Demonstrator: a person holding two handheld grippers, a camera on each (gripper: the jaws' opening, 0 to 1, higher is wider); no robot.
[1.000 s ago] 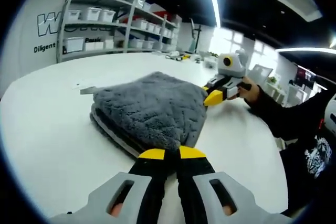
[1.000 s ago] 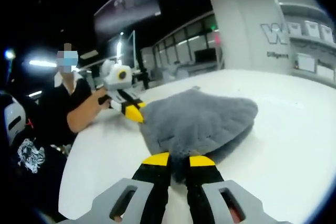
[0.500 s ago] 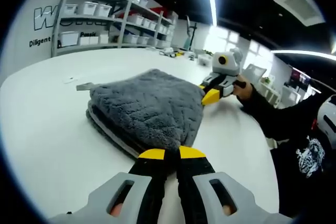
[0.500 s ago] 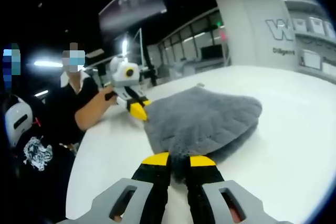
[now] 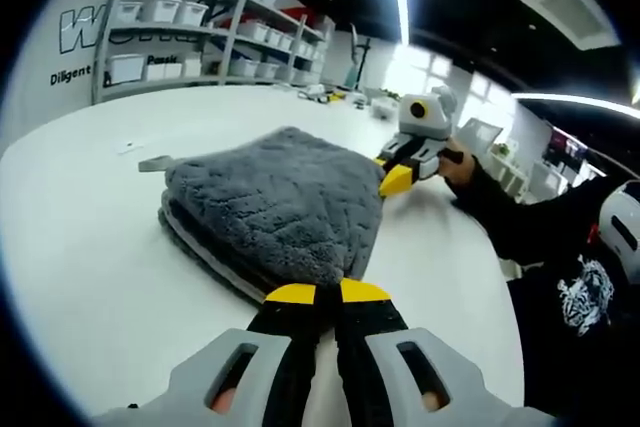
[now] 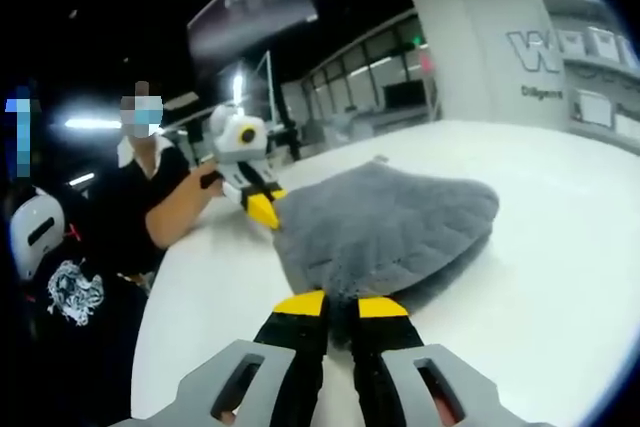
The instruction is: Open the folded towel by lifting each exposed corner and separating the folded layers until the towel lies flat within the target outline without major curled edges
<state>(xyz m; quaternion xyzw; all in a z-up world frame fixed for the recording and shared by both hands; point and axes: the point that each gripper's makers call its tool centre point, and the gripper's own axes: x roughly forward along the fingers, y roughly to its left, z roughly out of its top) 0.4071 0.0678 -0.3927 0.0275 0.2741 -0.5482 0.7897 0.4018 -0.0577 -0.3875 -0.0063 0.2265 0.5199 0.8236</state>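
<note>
Centre frame on the white counter [image 5: 90, 247], the folded grey towel [image 5: 280, 202] has one near corner pinched by the left gripper [image 5: 316, 293] and another by the right gripper [image 6: 326, 304], its folded bulk stretching away from both.

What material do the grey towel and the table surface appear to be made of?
The grey towel looks like plush microfibre or terry: deep, fuzzy pile with a matte finish. The table looks like smooth white laminate or a similar hard material: even colour and a faint sheen.
</note>
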